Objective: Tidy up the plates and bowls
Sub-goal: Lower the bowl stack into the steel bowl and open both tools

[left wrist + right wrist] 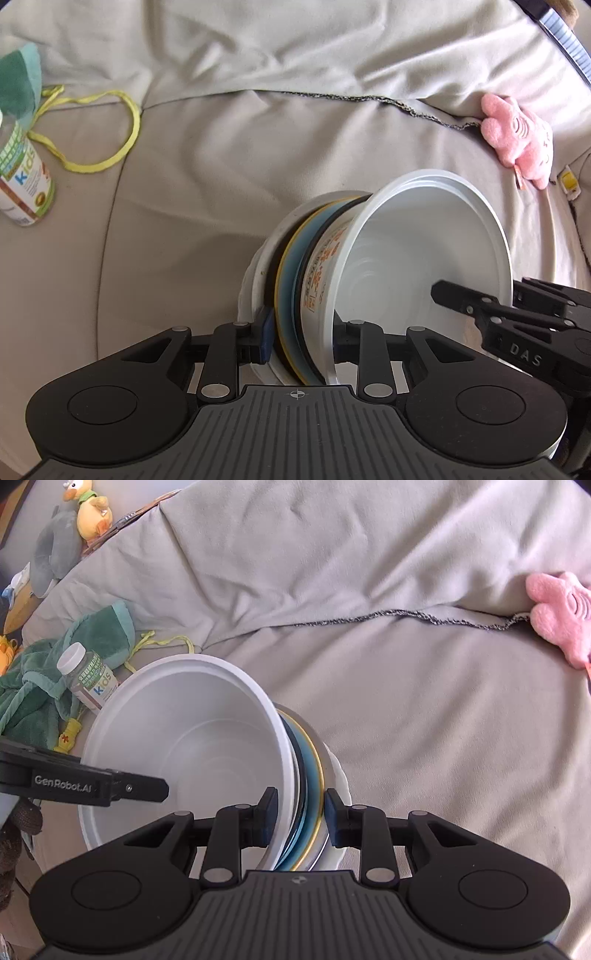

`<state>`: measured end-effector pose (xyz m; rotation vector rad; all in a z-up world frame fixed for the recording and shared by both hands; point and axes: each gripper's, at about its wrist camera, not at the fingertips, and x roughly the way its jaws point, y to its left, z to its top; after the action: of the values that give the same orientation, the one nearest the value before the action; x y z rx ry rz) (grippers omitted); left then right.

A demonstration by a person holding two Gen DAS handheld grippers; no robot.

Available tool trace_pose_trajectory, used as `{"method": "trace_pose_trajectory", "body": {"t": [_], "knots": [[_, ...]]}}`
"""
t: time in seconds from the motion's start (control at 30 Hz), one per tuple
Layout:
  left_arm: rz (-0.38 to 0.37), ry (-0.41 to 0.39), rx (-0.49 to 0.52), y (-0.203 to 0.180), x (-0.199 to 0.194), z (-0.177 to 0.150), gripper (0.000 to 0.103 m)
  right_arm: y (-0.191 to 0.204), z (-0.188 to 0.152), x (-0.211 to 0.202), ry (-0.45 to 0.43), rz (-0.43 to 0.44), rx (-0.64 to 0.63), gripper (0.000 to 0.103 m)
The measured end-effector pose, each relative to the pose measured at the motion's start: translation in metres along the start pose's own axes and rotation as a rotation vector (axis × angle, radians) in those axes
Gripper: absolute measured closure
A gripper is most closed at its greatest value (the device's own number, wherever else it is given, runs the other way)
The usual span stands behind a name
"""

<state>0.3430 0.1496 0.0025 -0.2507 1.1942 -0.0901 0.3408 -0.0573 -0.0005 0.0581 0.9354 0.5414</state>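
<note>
White bowl (424, 258) nested on a stack of plates (291, 280) tipped on edge above a beige sofa (221, 166), left gripper (301, 338) and right gripper (301, 814) each pinching the stack's rim, seemingly airborne, pink plush toy (517, 136) beyond.

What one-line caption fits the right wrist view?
Right gripper shut on the rims of a stack of dishes, white bowl on top, held over a beige sofa, left gripper alongside.

Soft even daylight, no glare; faint shadows; sharp centre, strong fisheye bend w/ dark corners.
</note>
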Motion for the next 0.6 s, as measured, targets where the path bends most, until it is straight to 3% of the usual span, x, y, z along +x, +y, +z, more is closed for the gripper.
{"method": "trace_pose_trajectory", "body": {"t": [0.2,0.43,0.6], "knots": [[-0.097,0.015,-0.046,0.02,-0.012,-0.007,0.074,0.004,0.002,-0.026,-0.07,0.049,-0.022,0.058],[-0.194,-0.127,-0.01,0.012,-0.05,-0.008,0.081,-0.005,0.008,-0.024,-0.08,0.004,0.038,0.058],[-0.165,-0.2,0.046,0.002,-0.059,-0.01,0.081,-0.005,-0.008,-0.024,-0.045,-0.007,0.025,0.058]]}}
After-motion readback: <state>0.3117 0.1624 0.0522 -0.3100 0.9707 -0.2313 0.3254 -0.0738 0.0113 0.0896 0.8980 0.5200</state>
